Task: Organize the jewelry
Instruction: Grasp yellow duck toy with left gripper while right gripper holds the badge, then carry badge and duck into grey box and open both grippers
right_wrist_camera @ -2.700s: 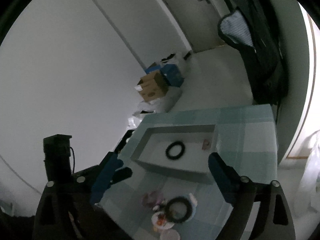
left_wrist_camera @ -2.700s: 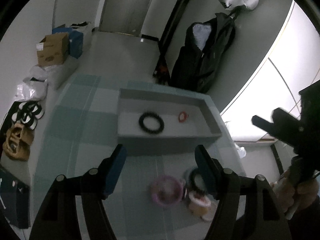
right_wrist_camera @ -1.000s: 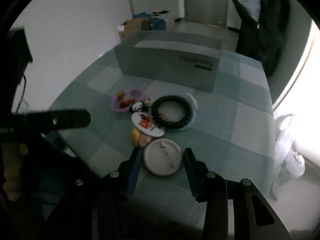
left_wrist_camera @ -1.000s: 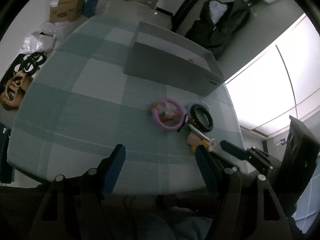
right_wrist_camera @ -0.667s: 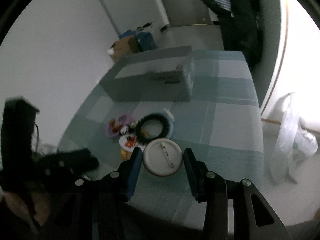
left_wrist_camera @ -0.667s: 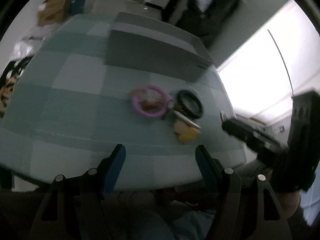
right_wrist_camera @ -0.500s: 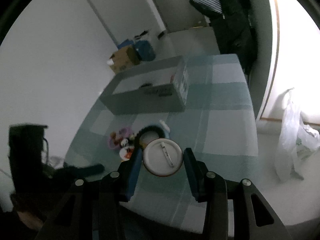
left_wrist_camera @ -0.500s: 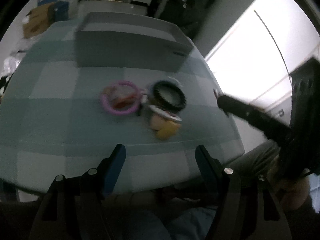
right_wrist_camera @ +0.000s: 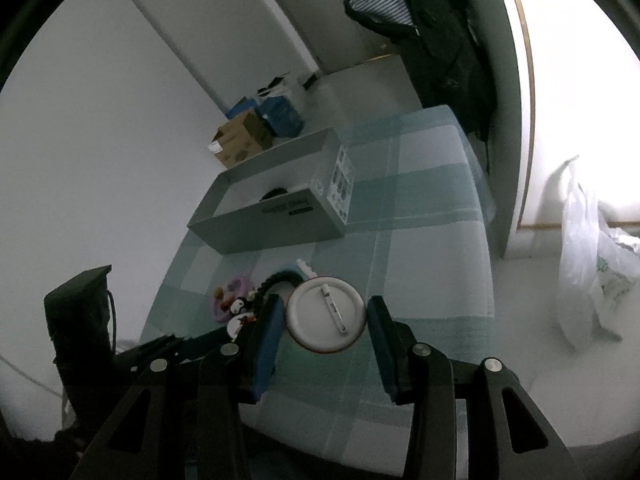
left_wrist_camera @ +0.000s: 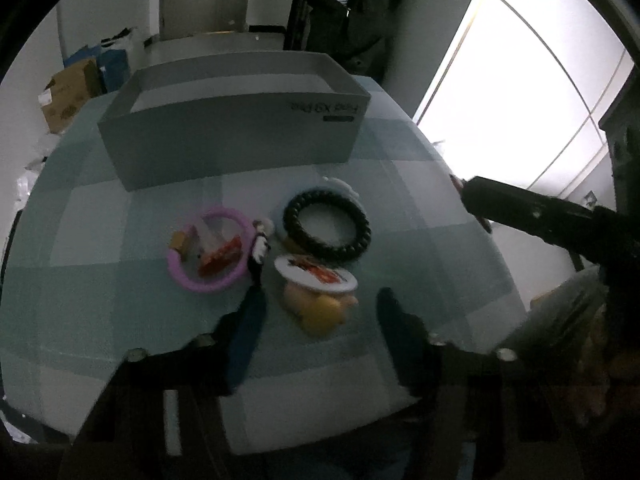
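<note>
My right gripper (right_wrist_camera: 326, 320) clamps a round white pin-back badge (right_wrist_camera: 325, 315). My left gripper (left_wrist_camera: 318, 312) gapes above a smooth yellow charm (left_wrist_camera: 320, 310).

Beyond the checked bench (left_wrist_camera: 100, 240), a brown cardboard box (right_wrist_camera: 240, 138) sits on the floor just beside a blue box (right_wrist_camera: 282, 116), dark coats (right_wrist_camera: 444, 40) hang behind it, and a white plastic bag (right_wrist_camera: 592, 256) slumps to its right.
</note>
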Demonstrator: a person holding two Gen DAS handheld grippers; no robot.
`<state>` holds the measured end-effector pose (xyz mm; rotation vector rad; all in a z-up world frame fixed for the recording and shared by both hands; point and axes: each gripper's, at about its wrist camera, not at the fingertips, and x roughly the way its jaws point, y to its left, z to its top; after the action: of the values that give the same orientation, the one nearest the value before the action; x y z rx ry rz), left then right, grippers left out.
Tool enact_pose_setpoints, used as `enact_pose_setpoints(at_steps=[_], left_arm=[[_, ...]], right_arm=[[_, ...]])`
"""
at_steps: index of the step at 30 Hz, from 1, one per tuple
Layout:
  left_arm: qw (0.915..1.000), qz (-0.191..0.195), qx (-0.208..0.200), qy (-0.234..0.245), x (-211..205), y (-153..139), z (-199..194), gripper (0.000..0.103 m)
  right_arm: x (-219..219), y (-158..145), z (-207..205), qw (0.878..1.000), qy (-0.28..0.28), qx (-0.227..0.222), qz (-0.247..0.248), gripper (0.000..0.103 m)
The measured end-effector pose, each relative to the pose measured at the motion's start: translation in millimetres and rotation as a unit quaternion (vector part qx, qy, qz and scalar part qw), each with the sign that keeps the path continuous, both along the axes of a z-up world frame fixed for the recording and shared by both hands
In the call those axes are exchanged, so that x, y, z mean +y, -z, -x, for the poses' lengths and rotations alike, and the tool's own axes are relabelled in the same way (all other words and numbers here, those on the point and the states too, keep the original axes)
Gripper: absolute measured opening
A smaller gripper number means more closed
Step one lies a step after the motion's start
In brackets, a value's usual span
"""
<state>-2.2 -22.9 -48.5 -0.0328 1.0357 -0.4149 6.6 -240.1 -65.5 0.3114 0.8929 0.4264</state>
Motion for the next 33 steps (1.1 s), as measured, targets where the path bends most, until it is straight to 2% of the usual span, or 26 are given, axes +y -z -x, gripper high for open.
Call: enact_pose_setpoints(at_steps=[2,11,19,23,29,33], left_arm=[[1.0,0.0,0.0,-0.001,2,0,-3,0.03],[0.9985,0.045,0.022,0.022,12,-8,-1,0.03],[0.9936,0.109,0.014,0.029,18,-29,3,0.03],[0.9916,0.128,0.001,0.016,28,-42,2,0.03],[0.9919,0.123,-0.03,-0.015,50,-59,-2,0.03],[0.9887,0.138,-0.026,-0.054,62,-63,-22,0.03]], right_arm=[[1,1,0,1.0,-0.002,0.001,0.001,0.042],[3,2,-2,1.0,0.0,0.002,0.005,0.042],[2,4,-2,1.0,0.003,0.005,-0.001,0.042],[3,5,-2,1.0,-0.001,0.008,-0.009,0.042],[13,-5,-3,0.999,-0.021,-0.007,-0.037,0.042],[17,-17,-11,0.998,-0.024,-0.018,-0.053,0.042]])
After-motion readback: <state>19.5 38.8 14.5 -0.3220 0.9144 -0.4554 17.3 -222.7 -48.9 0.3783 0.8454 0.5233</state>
